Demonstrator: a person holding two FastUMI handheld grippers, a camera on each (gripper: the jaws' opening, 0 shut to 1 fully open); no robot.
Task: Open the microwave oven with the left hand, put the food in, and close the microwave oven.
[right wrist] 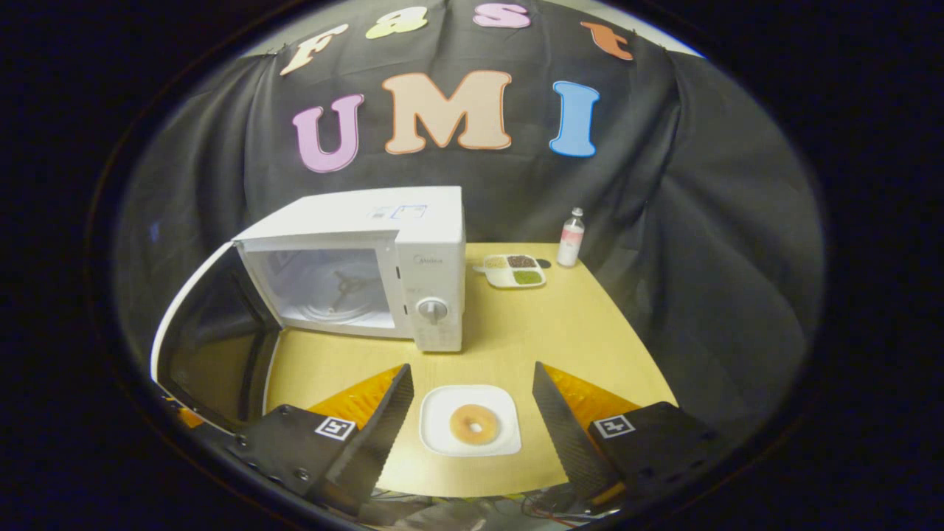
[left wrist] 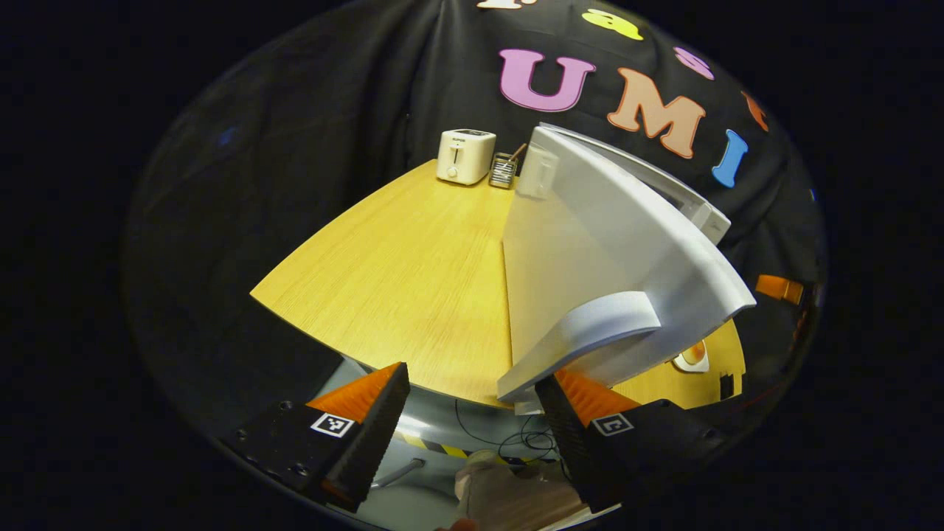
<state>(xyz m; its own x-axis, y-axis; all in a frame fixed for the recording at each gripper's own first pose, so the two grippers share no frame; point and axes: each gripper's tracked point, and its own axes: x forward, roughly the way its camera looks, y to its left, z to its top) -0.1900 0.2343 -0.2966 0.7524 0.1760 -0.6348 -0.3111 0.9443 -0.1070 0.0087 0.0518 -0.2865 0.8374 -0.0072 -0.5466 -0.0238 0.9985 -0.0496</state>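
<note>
- Black cloth hangs behind a yellow wooden tabletop [right wrist: 560, 332]; the microwave [right wrist: 383, 251] stands toward its back left part, its door [right wrist: 214, 332] swung wide out over the left edge, the cavity and turntable bare inside
- Food: a ring-shaped pastry [right wrist: 474, 424] on a square white plate [right wrist: 442, 442] sits near the front edge, in front of the microwave's control panel
- Right gripper [right wrist: 472, 398] hovers above the front edge with its fingers spread wide, one to each side of the plate, gripping nothing
- Left gripper [left wrist: 472, 398] is also spread wide and empty; the door's handle [left wrist: 582, 339] sits just above its right finger, whether touching I cannot tell
- Judged step: the door looks open enough, so picking up the plate comes next
- Lower the right gripper so the fingers take the plate's rim, not the pastry; a thin flat plate gives little to pinch, so one finger likely has to slide under the edge
- Carry it level or the pastry may slide off
- Steer left around the control panel and go straight into the cavity, setting the plate centred on the turntable
- Keep the left gripper by the door so it does not drift back into the path
- A toaster [left wrist: 464, 156] and a small rack [left wrist: 504, 171] at the far corner, plus a divided dish [right wrist: 514, 270] and a bottle [right wrist: 570, 237] near the back edge, lie well clear of the route
</note>
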